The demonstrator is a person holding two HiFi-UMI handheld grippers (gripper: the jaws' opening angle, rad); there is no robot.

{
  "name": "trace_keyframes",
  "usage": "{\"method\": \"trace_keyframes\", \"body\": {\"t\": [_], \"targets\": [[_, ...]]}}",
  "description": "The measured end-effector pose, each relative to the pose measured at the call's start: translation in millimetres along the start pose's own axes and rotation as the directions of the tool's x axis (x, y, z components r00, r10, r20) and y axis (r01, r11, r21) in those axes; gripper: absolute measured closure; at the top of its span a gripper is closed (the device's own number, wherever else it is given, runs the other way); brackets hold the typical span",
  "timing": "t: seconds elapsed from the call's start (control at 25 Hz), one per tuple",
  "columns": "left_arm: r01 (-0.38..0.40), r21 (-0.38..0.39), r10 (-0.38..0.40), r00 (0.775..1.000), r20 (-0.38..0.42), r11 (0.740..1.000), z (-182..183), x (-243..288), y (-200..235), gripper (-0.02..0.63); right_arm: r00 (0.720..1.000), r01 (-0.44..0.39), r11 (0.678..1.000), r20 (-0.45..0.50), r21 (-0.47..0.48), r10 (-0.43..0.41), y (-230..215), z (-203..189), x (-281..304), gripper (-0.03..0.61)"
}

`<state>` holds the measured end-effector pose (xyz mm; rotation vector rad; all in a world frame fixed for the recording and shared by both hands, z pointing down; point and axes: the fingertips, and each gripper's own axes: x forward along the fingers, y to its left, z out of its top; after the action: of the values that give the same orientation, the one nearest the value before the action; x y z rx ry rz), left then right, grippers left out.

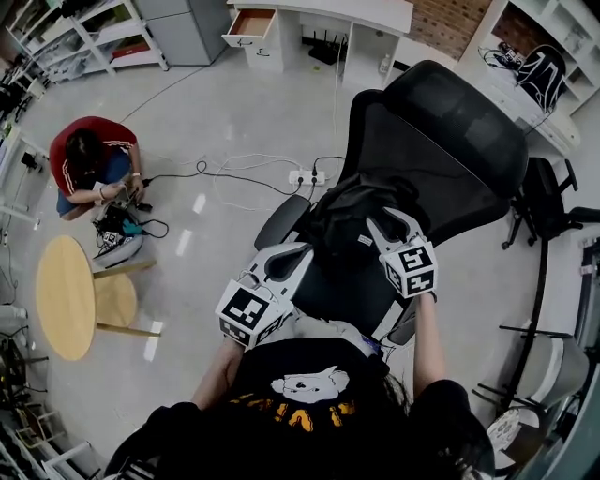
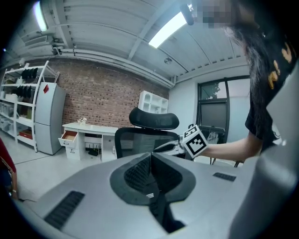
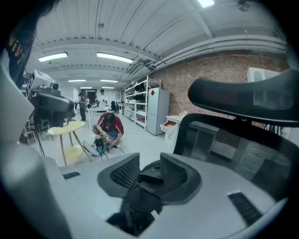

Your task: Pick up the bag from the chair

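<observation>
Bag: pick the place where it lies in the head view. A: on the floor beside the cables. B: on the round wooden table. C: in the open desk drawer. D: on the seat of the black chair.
D: the head view shows the bag lying on the seat of the chair, in front of its backrest.

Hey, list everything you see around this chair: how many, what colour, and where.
office chair: one, black, centre
bag: one, black, on that chair's seat
backpack: one, black, upper right
desk: one, white, far side, its drawer open
power strip: one, white, floor behind the chair
round table: one, yellow, floor at left
crouching person: one, red top, floor at upper left
left gripper: one, grey, jaws together on the bag's black strap
right gripper: one, grey, jaws apart, bag fabric between them
</observation>
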<state>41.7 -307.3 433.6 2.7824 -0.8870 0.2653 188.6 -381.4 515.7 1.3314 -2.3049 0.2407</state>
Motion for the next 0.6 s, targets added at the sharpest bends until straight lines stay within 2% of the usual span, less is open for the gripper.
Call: {"method": "trace_keyframes", "body": {"t": [0.16, 0.28, 0.6], "targets": [[-0.012, 0.014, 0.012, 1.0, -0.022, 1.0, 5.2, 21.4, 4.2, 0.604, 0.995, 0.004, 0.997, -0.102, -0.079, -0.012, -49.1, -33.1, 33.1, 0.375], [-0.022, 0.017, 0.023, 0.999, -0.034, 1.0, 7.5, 33.7, 8.9, 0.604, 0.98, -0.005, 0.992, -0.197, -0.13, -0.021, -80.6, -62.6, 59.6, 0.312], [-0.041, 0.022, 0.042, 0.995, -0.085, 0.999, 5.7, 56.0, 18.9, 0.604, 0.912, -0.099, 0.99, -0.408, -0.103, 0.049, -122.5, -134.2, 116.2, 0.249]]}}
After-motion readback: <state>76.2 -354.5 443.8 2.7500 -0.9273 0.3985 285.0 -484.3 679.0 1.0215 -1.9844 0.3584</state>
